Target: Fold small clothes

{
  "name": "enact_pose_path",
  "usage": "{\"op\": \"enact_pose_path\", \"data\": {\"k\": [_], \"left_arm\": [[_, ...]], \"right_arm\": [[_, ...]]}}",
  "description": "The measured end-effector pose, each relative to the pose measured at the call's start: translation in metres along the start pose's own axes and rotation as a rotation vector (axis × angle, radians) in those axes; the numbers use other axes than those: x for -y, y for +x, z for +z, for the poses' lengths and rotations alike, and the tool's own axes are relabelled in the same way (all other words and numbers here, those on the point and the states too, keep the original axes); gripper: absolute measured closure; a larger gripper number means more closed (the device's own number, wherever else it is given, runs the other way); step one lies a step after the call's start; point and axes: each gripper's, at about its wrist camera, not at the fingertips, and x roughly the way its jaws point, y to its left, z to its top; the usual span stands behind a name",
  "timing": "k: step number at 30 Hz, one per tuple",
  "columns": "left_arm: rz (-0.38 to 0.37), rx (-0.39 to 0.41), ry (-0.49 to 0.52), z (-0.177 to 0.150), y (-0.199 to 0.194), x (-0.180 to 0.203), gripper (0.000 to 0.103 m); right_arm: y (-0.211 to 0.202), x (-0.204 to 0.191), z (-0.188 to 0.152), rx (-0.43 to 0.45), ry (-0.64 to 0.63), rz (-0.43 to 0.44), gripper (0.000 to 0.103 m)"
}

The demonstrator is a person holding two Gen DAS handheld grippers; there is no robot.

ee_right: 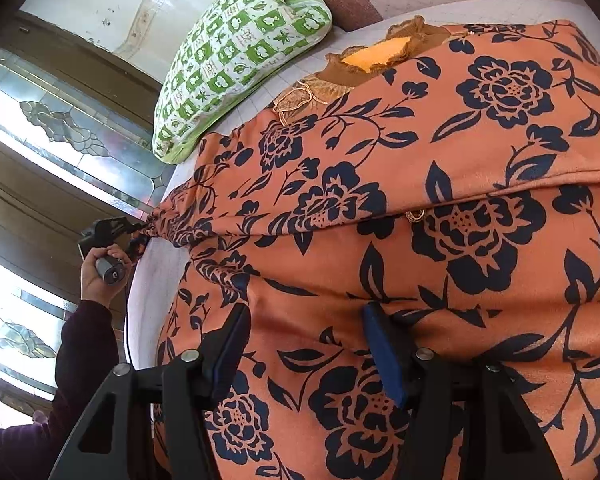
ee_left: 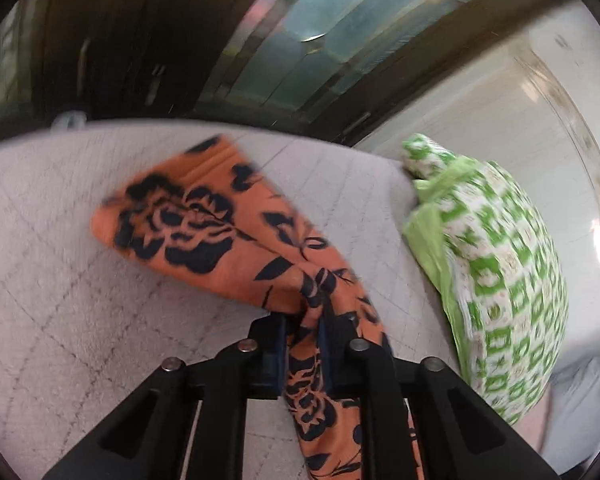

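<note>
- Orange satin garment with black floral print point(ee_right: 420, 184) lies spread on the white quilted bed point(ee_left: 60, 280), beside the green-and-white checked pillow point(ee_right: 236, 52).
- Left gripper point(ee_left: 302, 344): fingers pinched on a bunched garment edge, on the side nearer the pillow.
- Right gripper point(ee_right: 304, 344): fingers wide, fabric between them, not gripped.
- Judgement: one fold under way; squaring and further folds remain.

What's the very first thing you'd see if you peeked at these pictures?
The orange cloth with big dark blue flowers grabs your eye first: it fills most of the right wrist view, spread over the pale bed. In the left wrist view, the left gripper has pinched a bunched corner of it between its fingers. Next comes the green-and-white checked pillow, lying at the right edge of the bed.
</note>
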Motion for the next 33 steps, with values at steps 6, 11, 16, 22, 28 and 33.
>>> {"op": "enact_pose_path", "data": {"k": [6, 11, 16, 22, 28, 33], "left_arm": [[-0.122, 0.065, 0.249, -0.022, -0.056, 0.082, 0.092], [-0.268, 0.065, 0.550, -0.100, -0.117, 0.172, 0.092], [-0.417, -0.042, 0.843, -0.229, -0.154, 0.232, 0.091], [-0.366, -0.348, 1.246, -0.404, -0.135, 0.253, 0.063], [-0.409, -0.265, 1.110, -0.359, -0.167, 0.225, 0.029], [-0.196, -0.051, 0.837, -0.262, -0.154, 0.174, 0.020]], "right_arm": [[-0.011, -0.001, 0.005, 0.042, 0.016, -0.020, 0.041], [-0.047, 0.011, 0.016, 0.208, 0.030, -0.102, 0.041], [-0.085, 0.044, 0.029, 0.348, 0.128, -0.156, 0.041], [-0.129, 0.086, 0.038, 0.472, 0.282, -0.206, 0.038], [-0.156, 0.104, 0.040, 0.549, 0.383, -0.195, 0.026], [-0.144, 0.095, 0.048, 0.494, 0.349, -0.153, 0.026]]}}
